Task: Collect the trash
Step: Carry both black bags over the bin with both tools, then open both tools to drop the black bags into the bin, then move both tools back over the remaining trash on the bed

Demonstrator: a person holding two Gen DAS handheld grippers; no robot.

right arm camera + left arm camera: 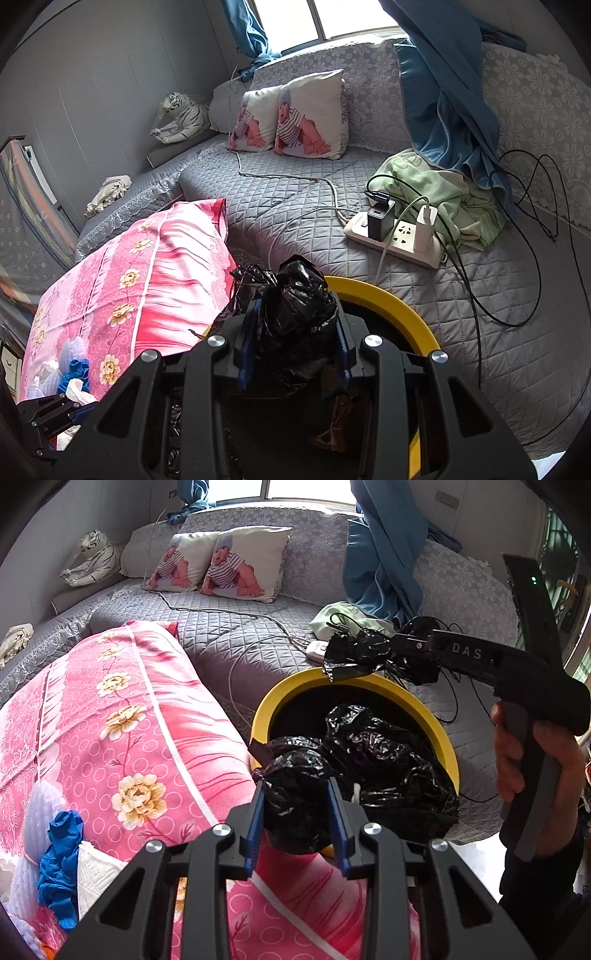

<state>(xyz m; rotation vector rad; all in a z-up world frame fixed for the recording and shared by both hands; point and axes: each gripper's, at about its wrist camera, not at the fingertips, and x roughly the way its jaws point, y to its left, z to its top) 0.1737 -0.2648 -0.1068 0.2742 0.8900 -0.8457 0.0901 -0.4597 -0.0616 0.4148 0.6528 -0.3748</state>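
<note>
I am holding both gathered edges of the black trash bag (373, 760) that lines the yellow bin (436, 716), one bunch in each claw. My left claw (299, 808) is clamped on the near bunch, the plastic pinched between its blue pads at the bin's near rim, just beside the pink floral quilt (122, 716) on its left. My right claw (293, 332) is clamped on the far bunch, a twisted tail of plastic sticking out past its tips above the far rim; my right hand (532, 753) is wrapping its handle off to the right.

The bag itself is sitting in the bin directly ahead of and below the left claw, its crumpled body filling the opening between my two grips.

To do this step well, I am judging that both grips need to stay firm while I bring the two bunches toward each other over the middle of the bin, keeping the mouth closed so nothing spills. I am minding the black cables (469, 266) and the white power strip (399, 236) lying on the grey quilted bed (303, 206) just beyond the right claw, since a dangling tail could snag them. Thin plastic tears easily, so I am favouring an even, steady pull from both sides rather than a jerk.
</note>
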